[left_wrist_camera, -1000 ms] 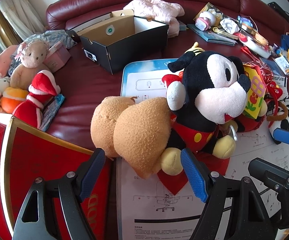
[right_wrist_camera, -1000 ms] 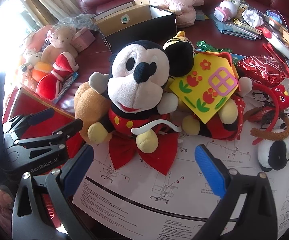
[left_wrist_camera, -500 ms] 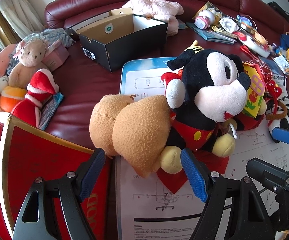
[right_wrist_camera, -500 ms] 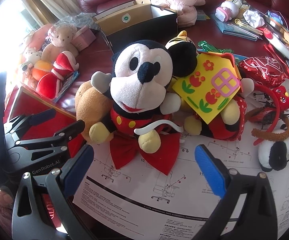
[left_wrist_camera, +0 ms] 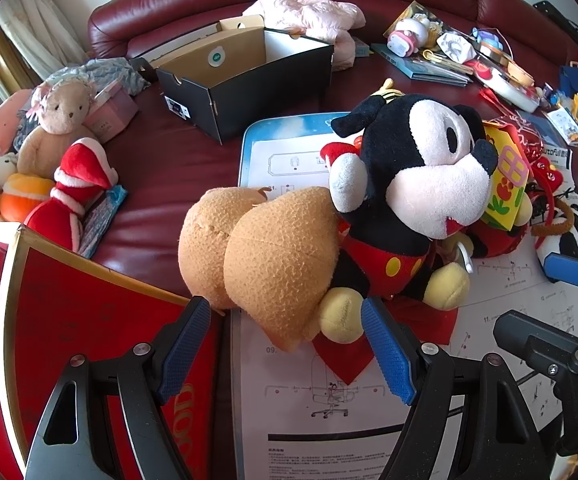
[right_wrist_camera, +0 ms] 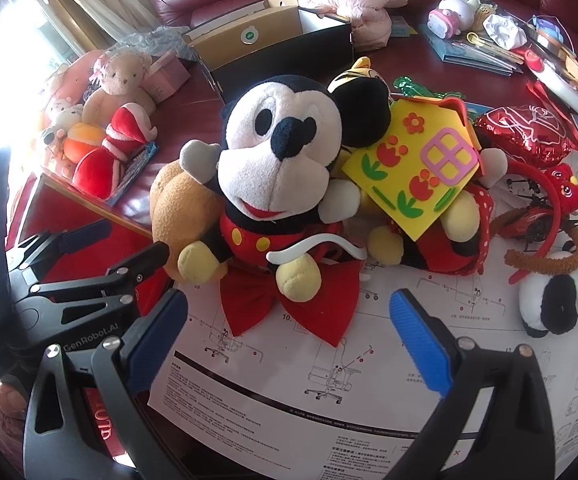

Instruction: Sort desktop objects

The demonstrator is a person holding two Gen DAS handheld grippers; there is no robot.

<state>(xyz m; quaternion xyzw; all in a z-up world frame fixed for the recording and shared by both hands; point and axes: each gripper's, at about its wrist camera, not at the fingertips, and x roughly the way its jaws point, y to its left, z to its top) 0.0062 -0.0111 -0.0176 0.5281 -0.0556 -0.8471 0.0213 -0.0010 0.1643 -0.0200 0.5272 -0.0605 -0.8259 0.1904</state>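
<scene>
A black, white and red mouse plush (left_wrist_camera: 409,184) (right_wrist_camera: 277,168) sits on a paper instruction sheet (left_wrist_camera: 329,400) (right_wrist_camera: 329,384), leaning against a tan plush (left_wrist_camera: 273,252) (right_wrist_camera: 185,216). My left gripper (left_wrist_camera: 285,356) is open, its blue fingers on either side of the tan plush's lower end, just short of it. My right gripper (right_wrist_camera: 289,336) is open too, in front of the mouse's feet and a red bow (right_wrist_camera: 289,304). Beside the mouse lies a yellow foam house (right_wrist_camera: 417,168) on a second red plush (right_wrist_camera: 449,248).
An open black cardboard box (left_wrist_camera: 249,80) (right_wrist_camera: 281,48) stands behind. Plush toys (left_wrist_camera: 57,152) (right_wrist_camera: 109,128) pile at the left, near a red box lid (left_wrist_camera: 69,340). A panda plush (right_wrist_camera: 561,300), red headband, foil heart (right_wrist_camera: 525,136) and small clutter fill the right.
Both grippers have edged closer to the plush pile, which looks slightly larger. Nothing was grasped and the toys have not moved.
</scene>
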